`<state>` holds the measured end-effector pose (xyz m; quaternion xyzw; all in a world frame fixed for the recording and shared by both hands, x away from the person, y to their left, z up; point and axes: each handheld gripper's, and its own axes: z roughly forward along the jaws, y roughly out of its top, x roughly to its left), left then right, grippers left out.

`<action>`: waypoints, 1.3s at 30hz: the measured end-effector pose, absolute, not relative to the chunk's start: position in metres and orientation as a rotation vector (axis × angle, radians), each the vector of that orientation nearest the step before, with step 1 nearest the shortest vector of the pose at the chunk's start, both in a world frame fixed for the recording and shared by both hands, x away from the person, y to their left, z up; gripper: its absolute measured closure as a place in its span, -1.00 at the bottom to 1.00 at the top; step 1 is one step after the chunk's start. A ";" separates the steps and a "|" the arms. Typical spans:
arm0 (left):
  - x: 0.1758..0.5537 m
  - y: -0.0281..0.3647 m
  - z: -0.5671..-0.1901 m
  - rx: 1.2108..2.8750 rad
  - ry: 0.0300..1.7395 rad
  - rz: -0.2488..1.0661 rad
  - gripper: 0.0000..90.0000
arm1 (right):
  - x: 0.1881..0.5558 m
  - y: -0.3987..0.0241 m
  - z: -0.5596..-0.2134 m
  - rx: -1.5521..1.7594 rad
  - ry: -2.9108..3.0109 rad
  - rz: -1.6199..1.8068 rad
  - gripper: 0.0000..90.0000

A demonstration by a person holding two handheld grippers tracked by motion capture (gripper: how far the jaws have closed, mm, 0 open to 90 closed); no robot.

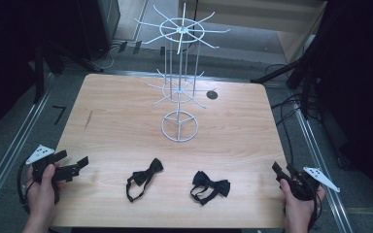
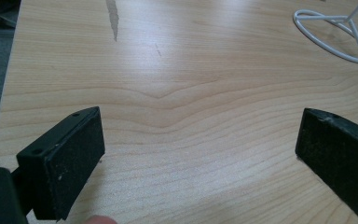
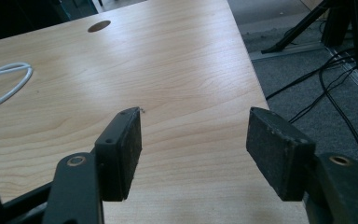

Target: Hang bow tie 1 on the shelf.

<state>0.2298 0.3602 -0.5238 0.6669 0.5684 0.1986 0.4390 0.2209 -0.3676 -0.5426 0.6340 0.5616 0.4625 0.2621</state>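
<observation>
Two black bow ties lie near the table's front edge: one [image 1: 144, 177] left of centre with its strap looped toward me, the other [image 1: 211, 187] right of centre. A white wire display stand [image 1: 180, 73] with hooked arms rises at the middle back; its ring base [image 2: 335, 35] shows in the left gripper view and an arc of that base [image 3: 7, 84] in the right gripper view. My left gripper [image 1: 80, 164] hovers open over the front left of the table [image 1: 111, 111]; its pads [image 2: 74, 163] stand wide apart with bare wood between. My right gripper [image 1: 278, 170] is open at the front right edge, nothing between its pads [image 3: 127, 149].
A round cable hole [image 1: 212, 94] sits at the table's back right. Cables [image 3: 317, 84] and dark tripod legs [image 1: 291, 68] lie on the grey floor to the right. A dark scratch [image 2: 113, 18] marks the wood at the left.
</observation>
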 end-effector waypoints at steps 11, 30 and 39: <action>0.230 0.360 -0.524 1.663 1.409 0.493 -0.96 | 0.220 -0.359 -0.536 1.680 1.545 1.251 -0.16; 0.230 0.359 -0.524 1.666 1.409 0.494 -0.96 | 0.221 -0.331 -0.529 1.575 1.662 1.255 -0.05; 0.230 0.359 -0.524 1.667 1.410 0.493 -0.96 | 0.221 -0.322 -0.527 1.556 1.691 1.276 -0.05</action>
